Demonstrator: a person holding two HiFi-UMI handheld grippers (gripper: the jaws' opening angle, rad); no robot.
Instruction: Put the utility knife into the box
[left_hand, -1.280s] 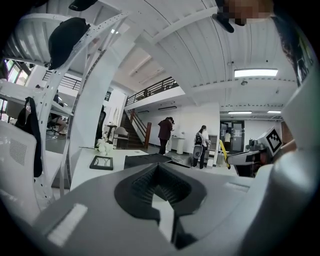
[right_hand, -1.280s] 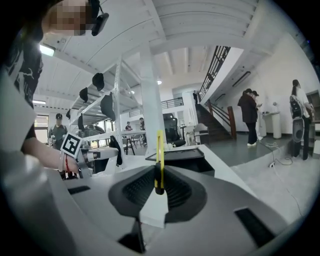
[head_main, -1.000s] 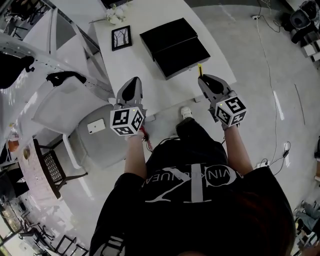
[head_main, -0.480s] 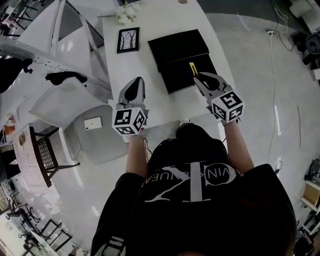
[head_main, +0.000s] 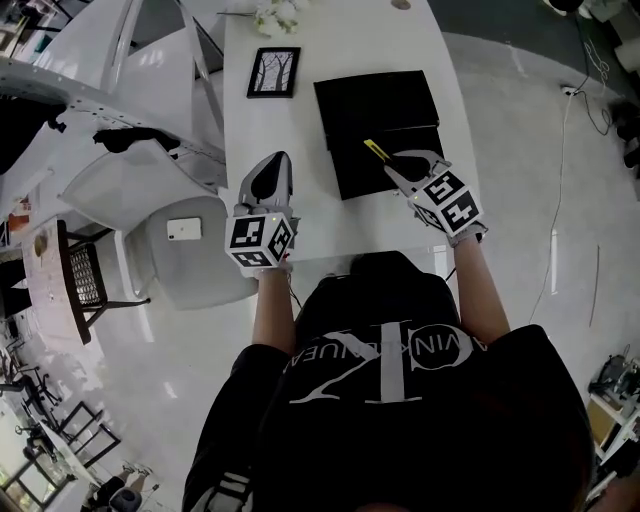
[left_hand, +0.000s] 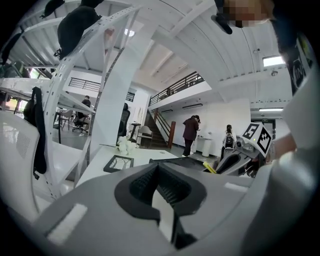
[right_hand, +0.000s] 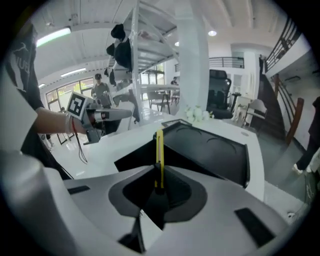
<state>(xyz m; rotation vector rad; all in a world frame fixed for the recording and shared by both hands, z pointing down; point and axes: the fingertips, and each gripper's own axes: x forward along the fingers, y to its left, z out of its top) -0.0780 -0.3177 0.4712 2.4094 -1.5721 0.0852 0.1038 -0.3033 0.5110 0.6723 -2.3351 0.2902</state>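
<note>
An open black box lies on the white table (head_main: 300, 200), with a far half (head_main: 378, 98) and a near half (head_main: 355, 178). My right gripper (head_main: 397, 166) is shut on the yellow utility knife (head_main: 373, 150), which hangs over the box's near half and points away from me. In the right gripper view the knife (right_hand: 159, 152) sticks out of the shut gripper (right_hand: 159, 187) above the black box (right_hand: 210, 152). My left gripper (head_main: 268, 182) hovers over bare table left of the box; in its own view this gripper (left_hand: 159, 187) is shut and empty.
A black picture frame (head_main: 273, 72) and white flowers (head_main: 278, 15) sit at the table's far left. A white chair (head_main: 150, 190) with a phone (head_main: 184, 229) on its seat stands left of the table. White shelving (head_main: 110, 60) runs along the left.
My right gripper has carried the knife from beside the box's right edge to above its near half. The left gripper has kept its place over the table.
</note>
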